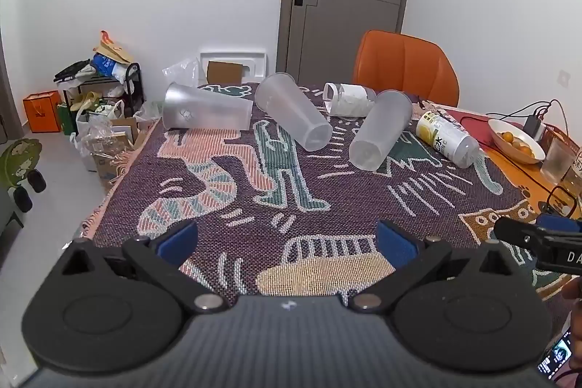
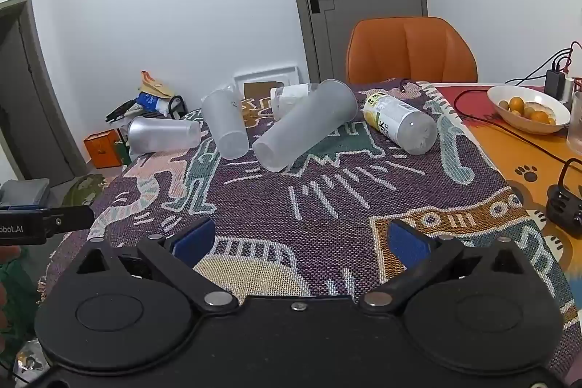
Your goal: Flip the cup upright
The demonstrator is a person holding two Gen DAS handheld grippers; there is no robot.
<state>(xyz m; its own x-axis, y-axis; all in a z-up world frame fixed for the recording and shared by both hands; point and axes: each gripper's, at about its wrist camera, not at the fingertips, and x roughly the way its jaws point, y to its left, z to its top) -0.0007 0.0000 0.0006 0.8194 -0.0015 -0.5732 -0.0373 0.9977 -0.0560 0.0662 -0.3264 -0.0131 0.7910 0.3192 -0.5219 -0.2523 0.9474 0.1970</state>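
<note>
Here we hold both grippers low over the near edge of the patterned cloth [image 1: 254,191], each with its blue-padded fingers spread wide and nothing between them. The left gripper [image 1: 287,240] faces the middle of the table; the right gripper [image 2: 314,242] sits just beside it, and its black tip shows at the right edge of the left wrist view.

Ahead of us, toward the far side of the cloth, three frosted plastic cups lie on their sides. The leftmost cup [image 1: 205,111] lies crosswise near the cloth's left edge, with its wide mouth to the left. The middle cup [image 1: 293,111] points its closed base toward us, and so does the right cup [image 1: 380,130], which slants down to the left. The three lie near one another but apart.

Behind them a white-labelled jar [image 1: 349,99] lies on its side, and to the right a clear bottle [image 1: 447,139] with a yellow label also lies flat. Further right we see a bowl of oranges [image 2: 527,110], and an orange chair [image 1: 403,66] stands at the far edge.
</note>
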